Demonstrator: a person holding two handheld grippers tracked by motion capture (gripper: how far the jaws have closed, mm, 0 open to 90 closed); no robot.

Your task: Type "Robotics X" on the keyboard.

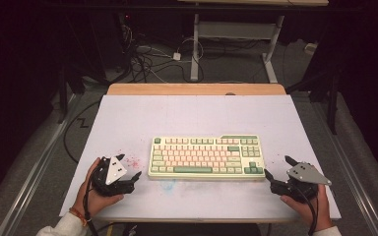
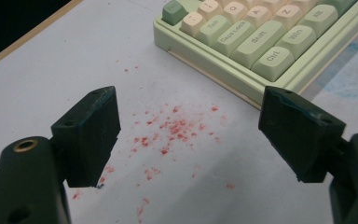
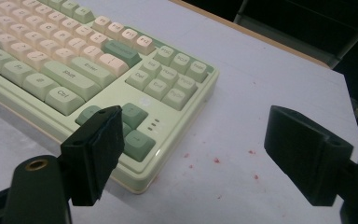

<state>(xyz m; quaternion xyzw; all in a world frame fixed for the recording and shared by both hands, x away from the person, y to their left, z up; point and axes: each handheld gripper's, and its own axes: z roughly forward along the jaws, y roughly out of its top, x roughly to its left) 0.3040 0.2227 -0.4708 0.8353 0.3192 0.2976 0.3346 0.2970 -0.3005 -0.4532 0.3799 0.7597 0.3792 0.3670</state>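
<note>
The keyboard point(image 1: 206, 156) is flanked by 2 gaping, empty grippers, left point(image 1: 128, 167) and right point(image 1: 277, 168); if only 1 end were clamped (perhaps unevenly), it could be skewed.

Overhead; two close keyboard point(image 1: 206, 156) views
</note>
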